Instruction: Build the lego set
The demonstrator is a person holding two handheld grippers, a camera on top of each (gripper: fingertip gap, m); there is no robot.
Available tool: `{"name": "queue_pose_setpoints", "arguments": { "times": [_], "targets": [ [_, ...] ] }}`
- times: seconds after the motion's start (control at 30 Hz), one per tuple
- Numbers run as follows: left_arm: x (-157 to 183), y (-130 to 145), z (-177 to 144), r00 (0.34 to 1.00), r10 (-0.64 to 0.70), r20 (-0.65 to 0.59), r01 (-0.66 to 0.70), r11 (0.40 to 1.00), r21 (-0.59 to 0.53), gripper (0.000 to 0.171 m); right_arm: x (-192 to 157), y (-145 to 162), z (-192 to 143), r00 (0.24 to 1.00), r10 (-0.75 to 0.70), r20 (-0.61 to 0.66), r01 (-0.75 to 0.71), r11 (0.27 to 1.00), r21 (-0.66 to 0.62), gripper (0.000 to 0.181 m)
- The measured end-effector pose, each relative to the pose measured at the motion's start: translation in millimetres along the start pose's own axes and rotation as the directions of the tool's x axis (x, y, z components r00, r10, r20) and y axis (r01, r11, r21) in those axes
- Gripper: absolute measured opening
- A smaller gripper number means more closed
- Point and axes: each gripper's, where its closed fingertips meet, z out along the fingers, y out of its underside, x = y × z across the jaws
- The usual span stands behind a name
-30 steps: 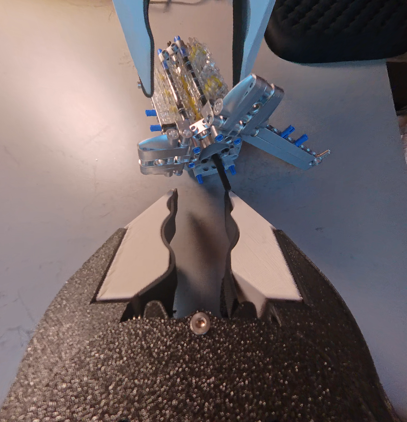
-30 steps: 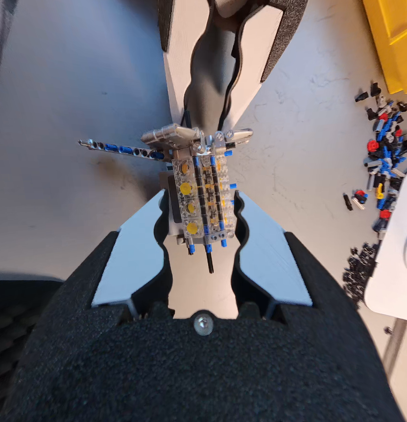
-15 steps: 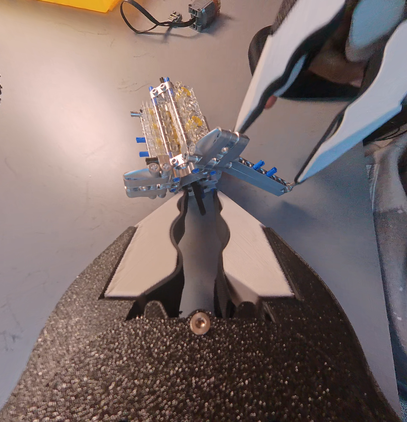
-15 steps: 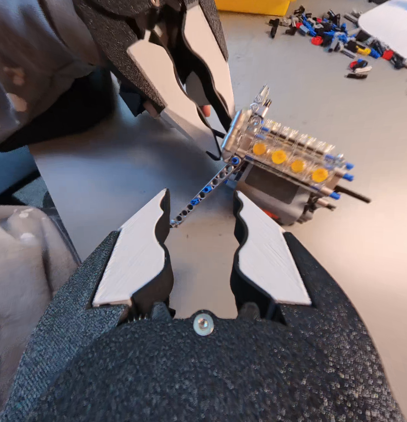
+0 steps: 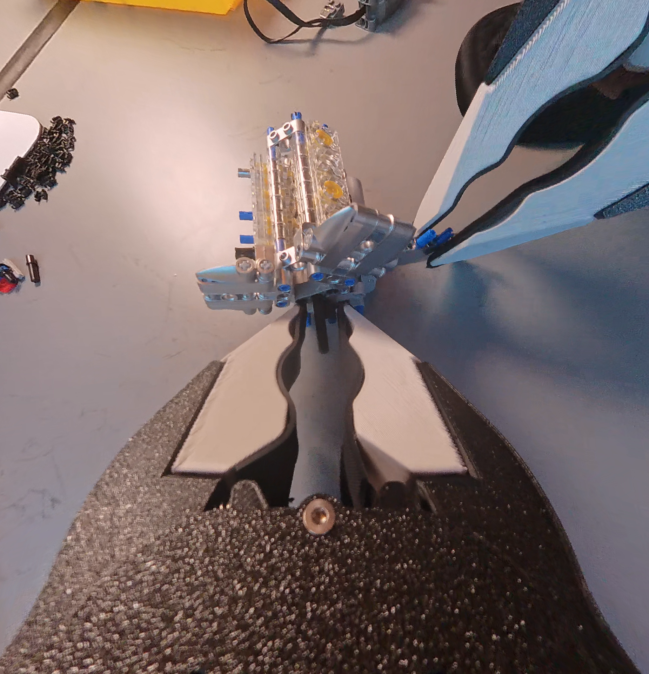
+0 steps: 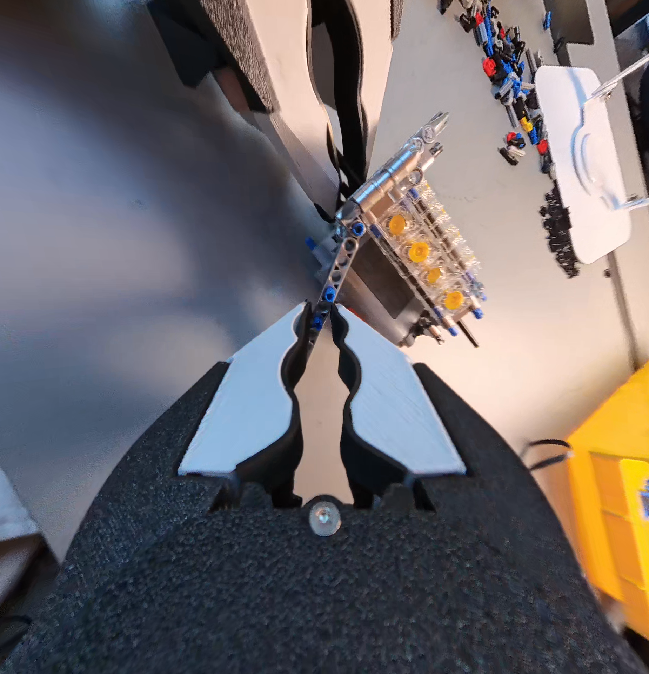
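Closing on the grey perforated beam [image 6: 335, 271], the right gripper [image 6: 320, 314] is now pinching that thin arm where, half a second ago, its fingers were standing spread around it without contact. In the left wrist view the same gripper [image 5: 430, 251] is meeting the beam's end just beside two blue pins [image 5: 433, 235]. The left gripper [image 5: 321, 321] is pressing narrowly together on the underside of the brick-built engine model [image 5: 301, 219], around the black axle [image 5: 322, 335] and small blue pegs there; a second ago its fingers were wider and short of the model. My reading is that both grippers are now gripping one assembly, the left steadying the body and the right taking the side arm.

The model is sitting tilted, near the middle of the grey tabletop [image 5: 115, 328], with clear cylinder blocks showing yellow discs [image 6: 417, 251] and silver-grey panels [image 5: 356, 237] at its near end; whether it is resting on the surface or being lifted clear I cannot tell.

Around it, loose black, blue and red small parts [image 6: 509, 47] are lying scattered beside a white flat stand base [image 6: 578, 160], a heap of black pins [image 5: 42, 160] is lying along that base's edge, a yellow bin [image 6: 622, 492] is standing at the tabletop's side, and a black cable [image 5: 290, 25] is trailing to a grey motor block [image 5: 374, 11] at the far edge.
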Motion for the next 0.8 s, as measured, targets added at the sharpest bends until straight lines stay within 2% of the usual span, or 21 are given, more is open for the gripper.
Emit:
{"name": "queue_pose_setpoints", "arguments": {
  "times": [0.07, 0.2, 0.33, 0.43, 0.57, 0.67, 0.73, 0.8],
  "targets": [
    [3.7, -1.4, 2.1, 0.999, -0.010, -0.031, 0.010, 1.000, 0.009, 0.009, 9.5, 8.4, -3.2, 0.992, -0.126, 0.000, 0.126, 0.990, -0.058, 0.008],
    [5.5, -2.0, 3.8, 0.999, 0.034, -0.025, -0.034, 0.999, 0.004, 0.006, 36.9, 18.4, -8.4, 0.932, -0.362, -0.027, 0.354, 0.923, -0.149, 0.001],
    [5.5, -1.8, 3.7, 0.998, 0.066, -0.017, -0.065, 0.998, 0.006, 0.005, 58.0, 15.9, -3.9, 0.891, -0.440, -0.107, 0.427, 0.895, -0.130, 0.008],
    [2.5, -0.7, 3.4, 0.996, 0.093, 0.002, -0.093, 0.996, 0.004, 0.006, 67.8, 10.1, -4.0, 0.856, -0.466, -0.225, 0.464, 0.883, -0.067, 0.013],
    [-0.6, -0.3, 3.4, 0.989, 0.141, 0.034, -0.141, 0.990, -0.006, 0.005, 74.7, 7.6, -10.2, 0.890, -0.401, -0.219, 0.408, 0.913, -0.016, 0.036],
    [-2.1, -0.3, 3.6, 0.974, 0.216, 0.069, -0.215, 0.976, -0.020, 0.005, 68.4, -2.0, -7.7, 0.870, -0.470, -0.153, 0.480, 0.877, 0.036, 0.061],
    [-2.8, -0.5, 4.0, 0.957, 0.274, 0.094, -0.273, 0.962, -0.027, 0.005, 65.7, -5.1, -3.3, 0.854, -0.516, -0.058, 0.519, 0.854, 0.044, 0.076],
    [-3.7, -0.7, 4.3, 0.943, 0.310, 0.117, -0.308, 0.951, -0.033, 0.005, 61.7, -7.2, 2.4, 0.857, -0.508, 0.082, 0.505, 0.861, 0.051, 0.092]
  ]
}}
